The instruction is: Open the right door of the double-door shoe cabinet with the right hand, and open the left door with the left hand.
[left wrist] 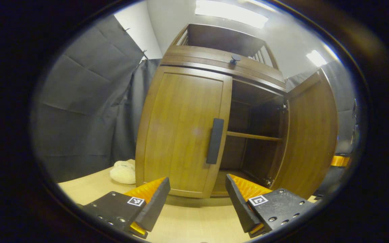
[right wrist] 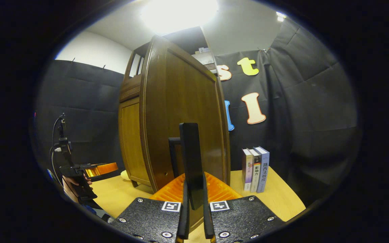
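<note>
Left door (left wrist: 181,131) of the shoe cabinet (left wrist: 214,60) is closed on the desk (left wrist: 187,222); its upright handle (left wrist: 215,140) lies straight ahead, above the released left hand-held gripper (left wrist: 198,199). Right door (right wrist: 184,111) stands swung open, its handle (right wrist: 191,162) clenched by the right hand-held gripper (right wrist: 193,202).

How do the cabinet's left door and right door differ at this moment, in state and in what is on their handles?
The left door is shut flat against the cabinet; the right door stands swung wide, baring the shelf inside. The left door's handle is free, with the left gripper open short of it; the right door's handle is clamped by the right gripper. Both doors are brown wood with a dark vertical handle.
</note>
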